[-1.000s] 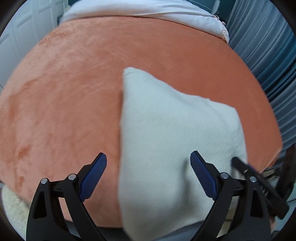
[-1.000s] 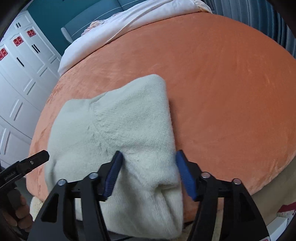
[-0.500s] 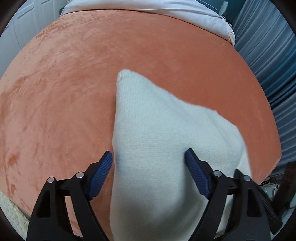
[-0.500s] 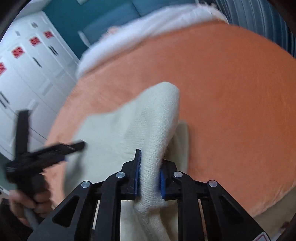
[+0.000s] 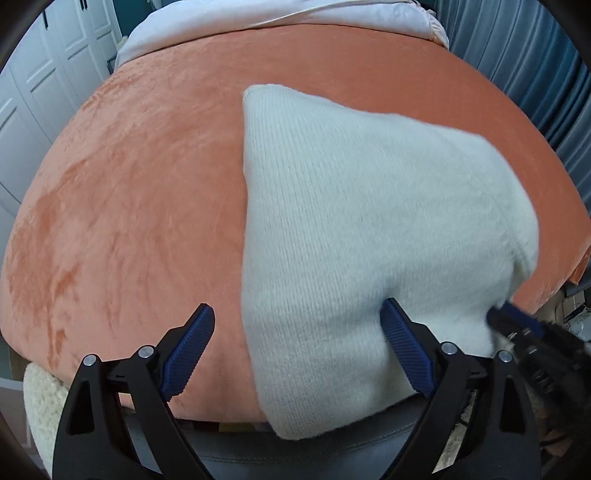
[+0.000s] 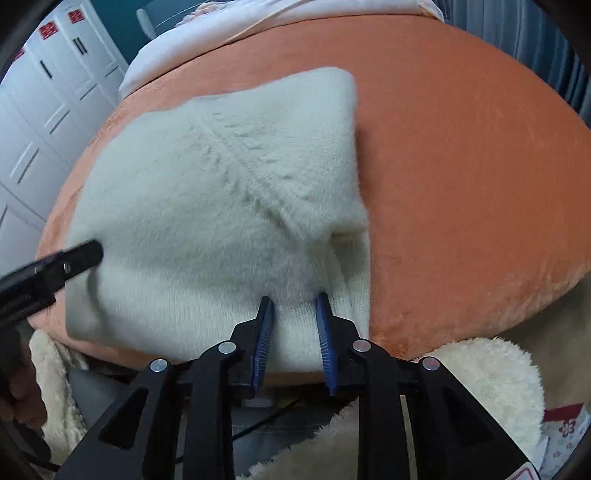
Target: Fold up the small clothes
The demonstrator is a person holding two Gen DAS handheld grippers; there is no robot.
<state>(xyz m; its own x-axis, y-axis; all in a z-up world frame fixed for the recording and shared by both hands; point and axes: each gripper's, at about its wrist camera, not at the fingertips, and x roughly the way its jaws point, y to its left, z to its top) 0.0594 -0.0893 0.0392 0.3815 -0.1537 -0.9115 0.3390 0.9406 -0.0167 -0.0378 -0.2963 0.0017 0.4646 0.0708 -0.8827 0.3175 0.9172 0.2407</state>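
A cream knitted garment [image 5: 362, 221] lies folded on the orange blanket [image 5: 140, 206], its near end hanging over the bed's front edge. It also shows in the right wrist view [image 6: 207, 206]. My left gripper [image 5: 295, 350] is open, its jaws wide apart around the garment's near left edge. My right gripper [image 6: 291, 325] has its jaws close together, pinching the garment's near right end. The right gripper's tip [image 5: 517, 325] shows blurred at the garment's right corner in the left wrist view. The left gripper's finger [image 6: 55, 266] shows at the left in the right wrist view.
White pillows [image 5: 280, 14] lie at the far end of the bed. White cupboards [image 6: 40, 122] stand to the left and blue curtains [image 5: 535, 74] to the right. A fluffy cream rug [image 6: 480, 376] lies below the bed's front edge.
My right gripper shut on the garment's near right end, lifted it, and has now come back down with it. My left gripper stayed open near the garment's left edge.
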